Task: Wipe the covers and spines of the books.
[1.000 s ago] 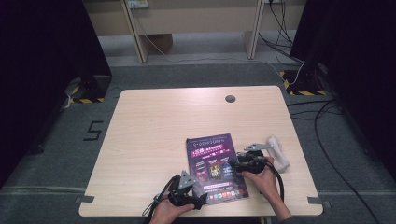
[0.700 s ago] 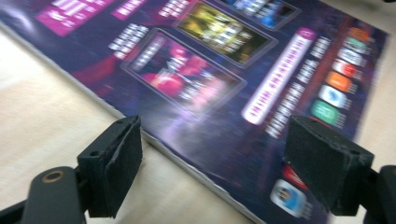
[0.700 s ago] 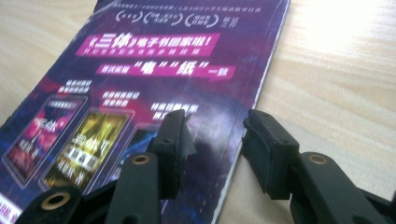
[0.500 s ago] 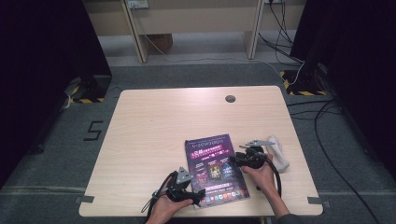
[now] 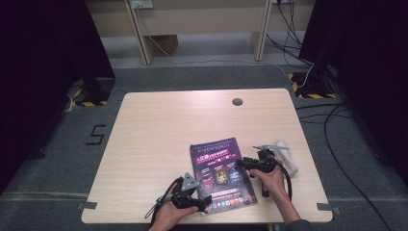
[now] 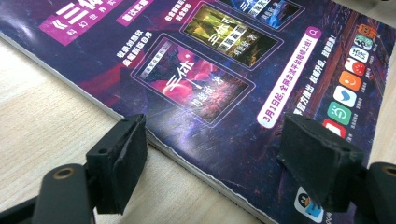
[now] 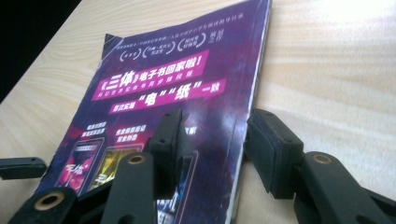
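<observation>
High view: a purple magazine (image 5: 222,173) lies flat on the wooden surface (image 5: 159,130), near the person's edge. Left gripper (image 6: 212,154) view: fingers wide, straddling the magazine's edge, having just closed slightly. Right gripper (image 7: 212,140) view: fingers half-parted, just opening, astride the other edge.

The left gripper (image 5: 204,206) is black, with a grey three-cornered plate (image 5: 188,181) on top and a thin black cable (image 5: 161,204) looping from it, on the side away from the magazine (image 5: 222,169). In the left gripper view its two fingers (image 6: 122,161) are thick black blocks with flat rubbery faces, each on a black arm with a small brass-coloured ring. The right gripper (image 5: 242,162), at the magazine's other side, is black too, with a thick black cable (image 5: 287,172) curving behind it. Its fingers (image 7: 274,151) are black blocks with tiny holes, also on arms with brass rings. A dark sleeve (image 5: 299,224) covers the right wrist.
</observation>
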Available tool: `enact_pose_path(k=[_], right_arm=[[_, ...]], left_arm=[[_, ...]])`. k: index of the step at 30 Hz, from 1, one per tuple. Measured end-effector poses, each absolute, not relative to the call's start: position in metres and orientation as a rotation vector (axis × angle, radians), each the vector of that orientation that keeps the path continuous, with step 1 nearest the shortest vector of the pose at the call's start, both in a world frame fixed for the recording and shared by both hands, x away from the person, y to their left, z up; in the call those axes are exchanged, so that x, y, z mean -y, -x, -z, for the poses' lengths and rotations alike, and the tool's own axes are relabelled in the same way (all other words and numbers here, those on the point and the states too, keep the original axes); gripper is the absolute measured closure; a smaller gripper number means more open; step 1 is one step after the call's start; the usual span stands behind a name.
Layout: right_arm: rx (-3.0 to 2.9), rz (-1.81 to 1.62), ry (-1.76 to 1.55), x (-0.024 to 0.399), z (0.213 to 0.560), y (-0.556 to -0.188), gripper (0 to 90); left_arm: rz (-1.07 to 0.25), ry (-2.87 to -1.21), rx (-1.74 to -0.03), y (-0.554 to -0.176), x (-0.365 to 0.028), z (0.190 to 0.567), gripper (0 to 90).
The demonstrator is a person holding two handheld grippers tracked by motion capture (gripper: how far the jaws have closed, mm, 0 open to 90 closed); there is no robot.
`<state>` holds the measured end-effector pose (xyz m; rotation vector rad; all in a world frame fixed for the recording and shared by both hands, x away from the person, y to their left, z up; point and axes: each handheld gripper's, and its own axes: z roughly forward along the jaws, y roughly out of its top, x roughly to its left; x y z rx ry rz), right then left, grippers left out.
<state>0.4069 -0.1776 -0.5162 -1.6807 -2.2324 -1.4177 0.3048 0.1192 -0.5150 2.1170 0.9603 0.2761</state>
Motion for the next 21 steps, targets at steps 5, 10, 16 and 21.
enact_pose_path(k=[5, 10, 16, 21], right_arm=[[2.232, 1.402, 1.653, 0.1812, 0.5159, -0.405, 56.4], [2.225, 1.389, 1.643, 0.1846, 0.515, -0.4046, 59.0], [2.217, 1.384, 1.64, 0.1862, 0.515, -0.4042, 60.3], [2.208, 1.373, 1.639, 0.188, 0.5136, -0.4036, 60.6]], left_arm=[[-0.278, -2.118, -0.958, -0.3047, -0.1194, 0.5151, 22.7], [-0.274, -2.123, -0.95, -0.3051, -0.12, 0.5151, 22.8], [-0.273, -2.125, -0.948, -0.3053, -0.1201, 0.5149, 22.9], [-0.271, -2.126, -0.947, -0.3054, -0.1201, 0.5148, 22.9]])
